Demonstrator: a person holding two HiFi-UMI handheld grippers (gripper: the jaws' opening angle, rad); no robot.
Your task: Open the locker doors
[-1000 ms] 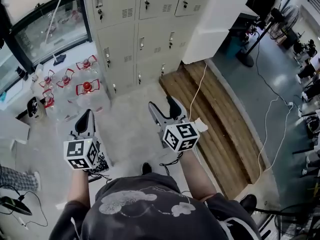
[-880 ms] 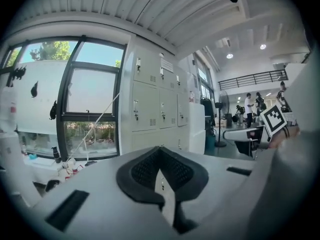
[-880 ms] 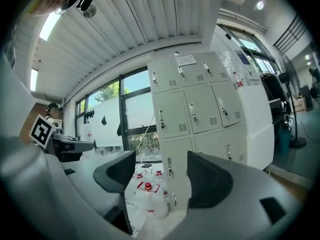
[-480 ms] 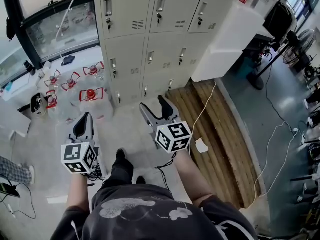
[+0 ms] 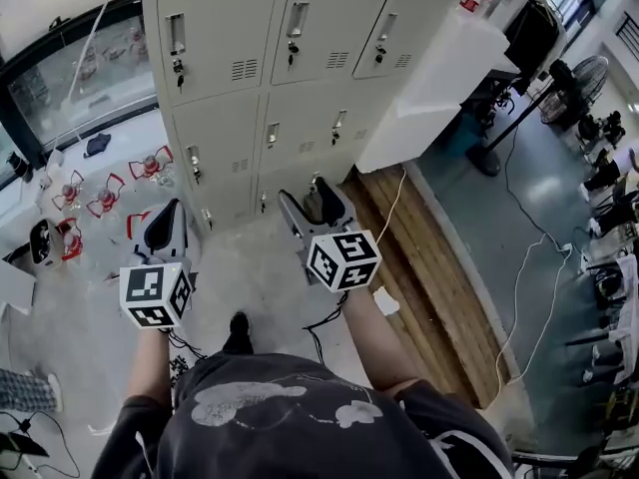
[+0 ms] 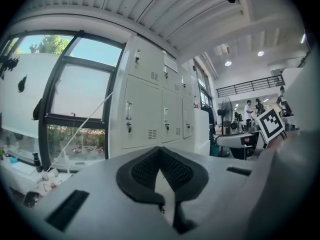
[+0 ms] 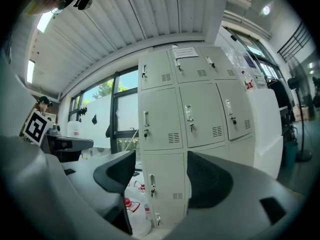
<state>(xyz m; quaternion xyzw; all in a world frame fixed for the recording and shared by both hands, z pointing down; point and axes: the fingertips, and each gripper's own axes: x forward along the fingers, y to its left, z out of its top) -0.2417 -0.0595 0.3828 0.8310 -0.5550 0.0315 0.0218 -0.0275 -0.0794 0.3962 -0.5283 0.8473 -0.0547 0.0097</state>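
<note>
Closing on the grey lockers [image 5: 300, 118] straight ahead, all doors shut, a person holds the right gripper [image 5: 312, 203] spread and empty, apparently readying for a handle [image 7: 151, 183]; the left gripper [image 5: 166, 226] stays out of it, pinched closed on nothing.

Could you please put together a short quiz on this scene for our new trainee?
1. Which has its jaws apart? A: the left gripper; B: the right gripper; C: both.
2. True or false: every pale grey metal locker door that shows in the head view is shut.
3. Fill in: the clear water bottles with red handles stand to the person's ___ of the lockers.
Key: 1 B; 2 true; 3 left.
</note>
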